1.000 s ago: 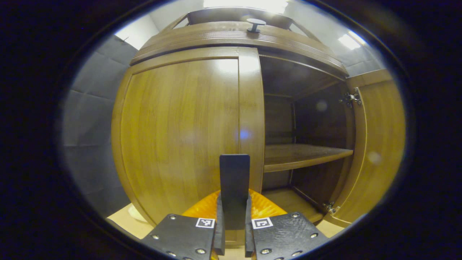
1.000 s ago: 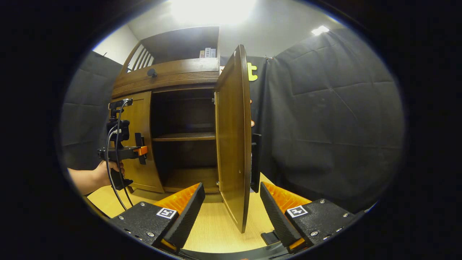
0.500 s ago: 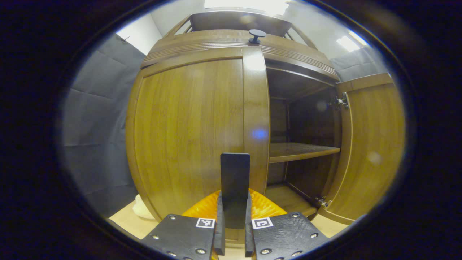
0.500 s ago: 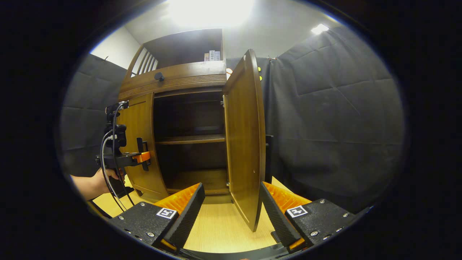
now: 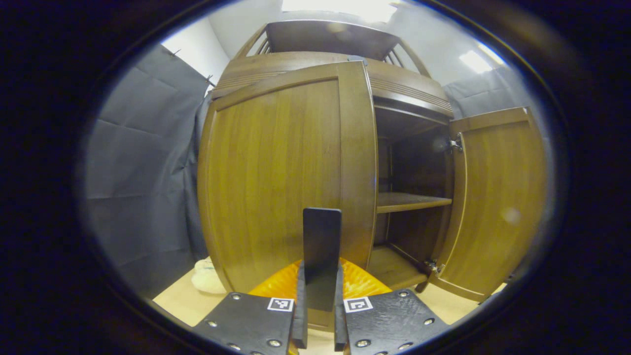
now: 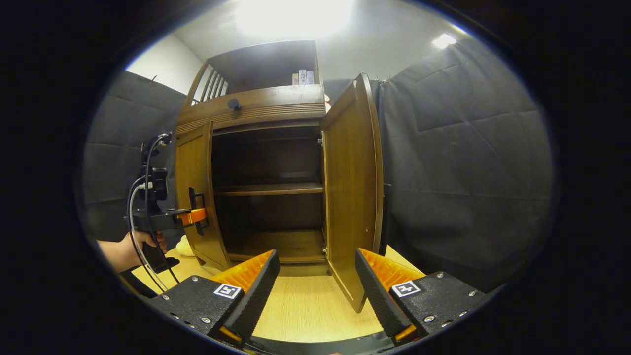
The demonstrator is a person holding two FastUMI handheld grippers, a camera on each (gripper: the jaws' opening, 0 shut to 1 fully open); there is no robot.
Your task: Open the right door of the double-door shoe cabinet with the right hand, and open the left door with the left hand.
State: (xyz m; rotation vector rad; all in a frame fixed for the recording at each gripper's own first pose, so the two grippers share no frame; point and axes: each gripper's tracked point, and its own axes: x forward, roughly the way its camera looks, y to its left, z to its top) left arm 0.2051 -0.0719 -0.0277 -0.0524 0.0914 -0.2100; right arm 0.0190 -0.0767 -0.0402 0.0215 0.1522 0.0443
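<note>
In the left gripper view, my left gripper (image 5: pixel 319 276) is shut on the flat black handle (image 5: pixel 321 236) of the shoe cabinet's left door (image 5: pixel 276 182). That door stands partly swung out. The right door (image 5: pixel 493 197) stands wide open beside the dark inside. In the right gripper view, my right gripper (image 6: pixel 316 256) is open with nothing between its fingers, just short of the right door (image 6: pixel 352 187). Farther left there, a hand (image 6: pixel 130 244) holds the left gripper (image 6: pixel 199 217) on the left door (image 6: pixel 194 192).
Inside the cabinet (image 6: pixel 268 148) a shelf (image 6: pixel 268 189) crosses at mid height. A drawer front with a round knob (image 6: pixel 233 104) sits above the doors. A white soft thing (image 5: pixel 204 281) lies on the pale wooden floor (image 6: pixel 305 310) by the cabinet's left foot. Black cloth walls stand on both sides.
The left door has swung further out with my left gripper on its handle. My right gripper has backed away from the right door, whose edge no longer stands between its fingers.
</note>
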